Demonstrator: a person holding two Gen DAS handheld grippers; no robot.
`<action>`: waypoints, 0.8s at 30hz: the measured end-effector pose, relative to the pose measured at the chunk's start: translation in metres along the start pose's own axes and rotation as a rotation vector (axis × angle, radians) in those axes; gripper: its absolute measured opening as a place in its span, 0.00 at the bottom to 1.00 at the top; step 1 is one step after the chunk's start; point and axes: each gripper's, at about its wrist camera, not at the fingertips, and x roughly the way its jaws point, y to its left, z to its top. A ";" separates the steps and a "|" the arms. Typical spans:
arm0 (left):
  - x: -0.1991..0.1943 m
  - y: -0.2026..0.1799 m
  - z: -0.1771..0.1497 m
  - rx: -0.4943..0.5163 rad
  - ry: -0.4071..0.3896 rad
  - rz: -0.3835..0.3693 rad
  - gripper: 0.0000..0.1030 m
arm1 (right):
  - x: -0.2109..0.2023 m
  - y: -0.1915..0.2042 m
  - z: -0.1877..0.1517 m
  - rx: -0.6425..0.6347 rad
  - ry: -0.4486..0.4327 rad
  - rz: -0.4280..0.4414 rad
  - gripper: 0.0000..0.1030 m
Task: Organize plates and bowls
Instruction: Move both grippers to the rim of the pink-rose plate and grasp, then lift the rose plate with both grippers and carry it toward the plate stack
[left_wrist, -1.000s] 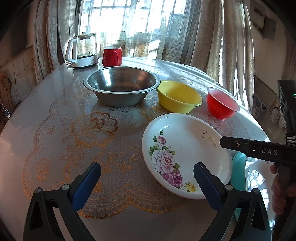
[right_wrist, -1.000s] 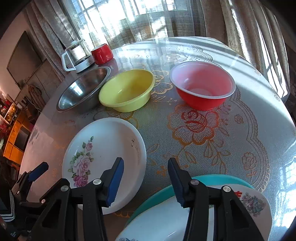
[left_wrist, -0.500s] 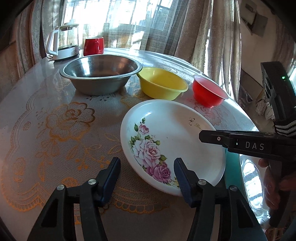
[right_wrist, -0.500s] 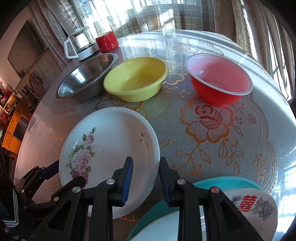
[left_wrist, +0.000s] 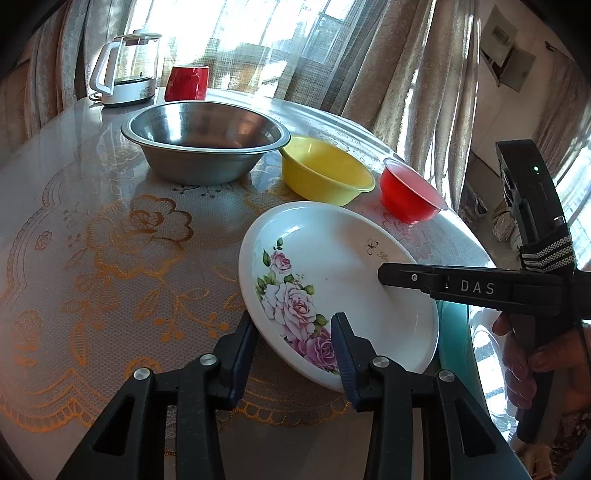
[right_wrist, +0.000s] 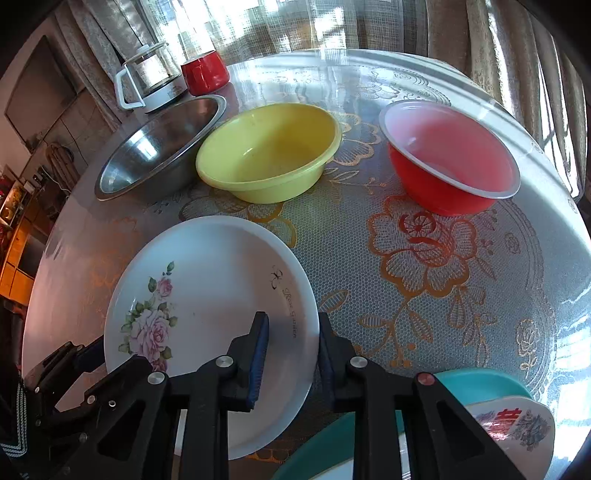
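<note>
The white round plate with pink rose print (left_wrist: 343, 273) lies near the bench (left_wrist: 110, 240) edge closest to the cameras, tilted, its near rim raised. The left claw (left_wrist: 293, 341) has just been closing; its blue pads straddle the plate's near rim, contact unclear. The right claw (right_wrist: 291, 341) has likewise been closing and straddles the opposite rim, one pad inside, one outside. A teal plate (right_wrist: 476, 384) lies beside it at the same edge.
</note>
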 end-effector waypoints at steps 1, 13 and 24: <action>-0.001 0.003 0.000 -0.012 -0.003 0.004 0.32 | 0.000 0.001 -0.001 -0.006 -0.002 0.004 0.22; -0.005 0.013 -0.002 -0.065 -0.033 0.097 0.22 | -0.010 0.010 -0.015 -0.053 -0.060 0.025 0.16; -0.014 0.016 -0.010 -0.069 -0.044 0.128 0.22 | -0.015 0.023 -0.025 -0.086 -0.070 0.028 0.15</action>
